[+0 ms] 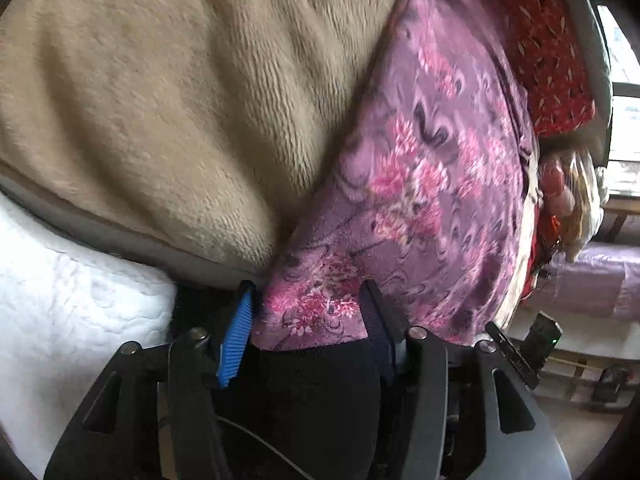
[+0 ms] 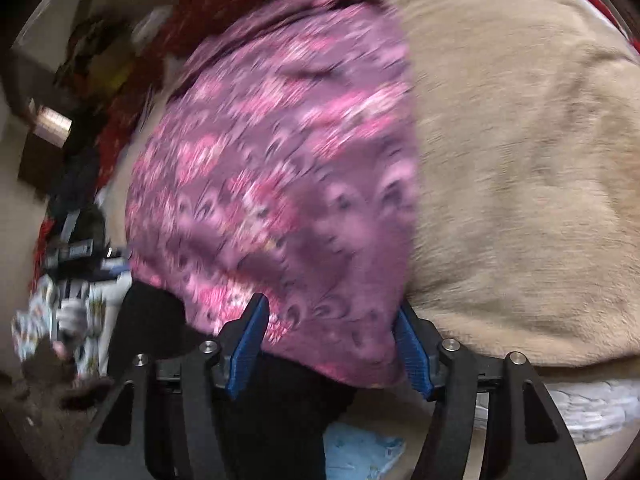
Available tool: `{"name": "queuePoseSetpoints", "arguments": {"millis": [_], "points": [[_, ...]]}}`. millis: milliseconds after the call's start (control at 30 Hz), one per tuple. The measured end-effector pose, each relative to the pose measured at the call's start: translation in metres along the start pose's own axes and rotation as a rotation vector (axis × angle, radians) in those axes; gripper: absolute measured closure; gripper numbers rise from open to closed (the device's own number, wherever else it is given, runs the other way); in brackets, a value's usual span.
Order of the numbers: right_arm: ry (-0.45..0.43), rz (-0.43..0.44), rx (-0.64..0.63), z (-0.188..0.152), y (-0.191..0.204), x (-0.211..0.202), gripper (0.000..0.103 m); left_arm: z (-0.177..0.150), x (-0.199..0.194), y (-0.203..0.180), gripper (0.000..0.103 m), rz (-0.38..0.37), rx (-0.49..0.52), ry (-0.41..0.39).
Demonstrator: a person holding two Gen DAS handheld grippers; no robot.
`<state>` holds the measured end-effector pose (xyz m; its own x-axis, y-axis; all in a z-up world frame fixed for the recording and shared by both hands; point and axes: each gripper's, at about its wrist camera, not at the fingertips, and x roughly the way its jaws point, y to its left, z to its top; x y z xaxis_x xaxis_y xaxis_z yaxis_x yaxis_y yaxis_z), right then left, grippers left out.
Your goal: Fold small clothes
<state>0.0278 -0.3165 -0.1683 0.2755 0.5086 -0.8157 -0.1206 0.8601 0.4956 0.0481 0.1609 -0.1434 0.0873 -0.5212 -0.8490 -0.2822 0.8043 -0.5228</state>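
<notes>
A purple garment with a pink flower print [image 1: 420,184] lies over a beige fleece blanket [image 1: 168,92]. It has a black lining or waistband at its near edge [image 1: 316,392]. My left gripper [image 1: 308,308] is open, its blue-padded fingers [image 1: 236,344] on either side of the garment's near edge. In the right wrist view the same garment [image 2: 272,184] is blurred by motion. My right gripper [image 2: 332,328] is open too, its fingers straddling the garment's other near corner above the black part [image 2: 280,400].
A white quilted mattress edge [image 1: 60,312] lies under the blanket at left. A red patterned cloth [image 1: 548,56] lies beyond the garment. Clutter, a light blue cloth [image 2: 360,456] and a printed white cloth [image 2: 60,320] lie on the floor side.
</notes>
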Motion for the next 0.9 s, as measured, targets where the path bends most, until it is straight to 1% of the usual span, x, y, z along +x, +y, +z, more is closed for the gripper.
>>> {"name": "queuePoseSetpoints", "arguments": {"millis": [67,133,167,200,233,267,300,333,400,467,567,700,767,833,900], "points": [[0.004,0.008,-0.015,-0.001,0.0,0.002,0.039,0.0,0.002,0.003,0.052,-0.008,-0.015,0.009],[0.001,0.044,0.011,-0.001,-0.006,0.0,0.045,-0.001,0.003,0.005,0.055,-0.042,-0.02,0.024],[0.011,0.066,0.023,-0.001,-0.009,-0.001,0.049,-0.002,0.003,0.004,0.068,-0.045,-0.007,0.024],[0.025,0.086,0.026,-0.003,-0.013,0.0,0.064,-0.002,0.002,0.002,0.079,-0.042,0.016,0.027],[0.051,0.113,0.027,-0.006,-0.014,0.003,0.082,-0.004,0.0,0.0,0.094,-0.035,0.038,0.034],[0.071,0.126,0.019,-0.011,-0.015,0.006,0.088,-0.004,0.0,-0.004,0.095,-0.032,0.056,0.036],[0.084,0.119,-0.005,-0.014,-0.012,0.009,0.091,-0.006,-0.003,-0.007,0.097,-0.024,0.072,0.025],[0.082,0.11,-0.032,-0.015,-0.007,0.011,0.092,-0.007,-0.005,-0.009,0.098,-0.024,0.087,0.019],[0.048,0.149,-0.039,-0.014,-0.002,0.007,0.093,-0.009,-0.018,-0.015,0.098,-0.057,0.112,0.003],[-0.021,0.228,-0.032,-0.009,0.004,-0.007,0.093,-0.01,-0.032,-0.022,0.098,-0.104,0.13,-0.032],[-0.144,0.354,-0.008,0.008,0.013,-0.036,0.093,-0.005,-0.07,-0.035,0.098,-0.21,0.154,-0.122],[-0.264,0.463,0.036,0.034,0.016,-0.058,0.093,0.016,-0.103,-0.048,0.098,-0.315,0.136,-0.202],[-0.32,0.504,0.067,0.05,0.015,-0.065,0.093,0.03,-0.112,-0.056,0.098,-0.338,0.133,-0.223],[-0.362,0.526,0.089,0.065,0.011,-0.07,0.093,0.05,-0.121,-0.066,0.098,-0.329,0.141,-0.25],[-0.401,0.532,0.107,0.082,0.009,-0.074,0.093,0.067,-0.125,-0.072,0.098,-0.318,0.14,-0.259]]}}
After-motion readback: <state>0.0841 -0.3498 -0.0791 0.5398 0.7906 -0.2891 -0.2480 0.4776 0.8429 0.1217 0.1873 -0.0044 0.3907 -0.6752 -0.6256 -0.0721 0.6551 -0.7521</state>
